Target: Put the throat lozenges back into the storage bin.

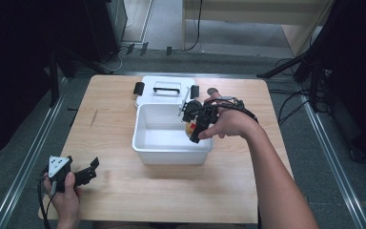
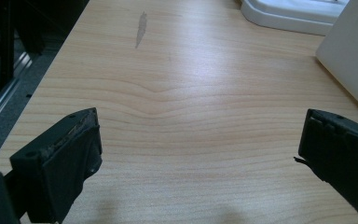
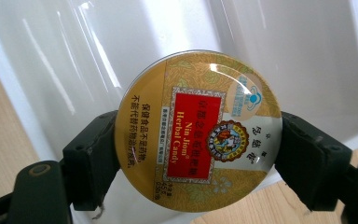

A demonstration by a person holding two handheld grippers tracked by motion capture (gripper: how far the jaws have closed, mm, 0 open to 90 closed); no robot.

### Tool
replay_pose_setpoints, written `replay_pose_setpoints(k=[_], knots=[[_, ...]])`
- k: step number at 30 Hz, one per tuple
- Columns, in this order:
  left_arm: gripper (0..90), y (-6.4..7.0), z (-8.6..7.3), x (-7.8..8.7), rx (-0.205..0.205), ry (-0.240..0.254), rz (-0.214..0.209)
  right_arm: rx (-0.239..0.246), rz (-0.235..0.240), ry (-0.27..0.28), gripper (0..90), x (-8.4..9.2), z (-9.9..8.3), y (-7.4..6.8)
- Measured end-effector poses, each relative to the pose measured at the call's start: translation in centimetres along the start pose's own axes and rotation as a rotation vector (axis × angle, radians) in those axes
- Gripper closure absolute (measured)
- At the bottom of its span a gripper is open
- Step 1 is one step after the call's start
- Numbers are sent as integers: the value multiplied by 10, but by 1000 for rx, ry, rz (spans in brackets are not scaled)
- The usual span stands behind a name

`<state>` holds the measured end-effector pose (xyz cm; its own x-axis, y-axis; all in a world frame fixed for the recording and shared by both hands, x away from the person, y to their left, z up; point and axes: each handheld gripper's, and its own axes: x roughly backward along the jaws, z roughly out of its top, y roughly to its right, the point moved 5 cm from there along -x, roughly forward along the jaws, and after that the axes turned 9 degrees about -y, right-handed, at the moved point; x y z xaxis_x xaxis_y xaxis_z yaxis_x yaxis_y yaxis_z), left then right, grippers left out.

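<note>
Wooden counter (image 1: 124,191) carries a white plastic bin (image 1: 171,148). Right gripper (image 3: 198,154) jaws clamp a round Nin Jiom herbal candy tin (image 3: 198,130) between them, over the bin. Left gripper (image 2: 198,158) jaws stand wide apart, bare counter between them.

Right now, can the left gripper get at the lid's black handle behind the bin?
Probably not without moving around. The left gripper sits open at the table's near-left corner, and the white bin stands between it and the lid handle. The wood to the bin's left looks bare.
</note>
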<state>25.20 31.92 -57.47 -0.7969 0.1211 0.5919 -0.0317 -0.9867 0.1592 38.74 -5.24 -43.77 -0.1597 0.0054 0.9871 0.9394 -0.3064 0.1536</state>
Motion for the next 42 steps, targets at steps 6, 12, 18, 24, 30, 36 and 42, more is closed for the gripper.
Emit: replay_pose_setpoints(k=[6,12,18,24,30,36,42], knots=[[0,0,0,0,1,0,0,4,-7,-7,205,-7,-3,3],[0,0,0,0,2,0,0,-2,5,0,206,-12,-4,3],[0,0,0,0,0,-2,0,5,9,-12,206,-19,-3,2],[0,0,0,0,0,-2,0,10,11,-19,205,-25,-3,2],[0,0,0,0,0,-2,0,14,6,-30,205,-33,-1,2],[0,0,0,0,0,-3,0,36,-19,-63,205,-40,1,0],[0,0,0,0,0,-3,1,49,-33,-72,205,-44,2,0]])
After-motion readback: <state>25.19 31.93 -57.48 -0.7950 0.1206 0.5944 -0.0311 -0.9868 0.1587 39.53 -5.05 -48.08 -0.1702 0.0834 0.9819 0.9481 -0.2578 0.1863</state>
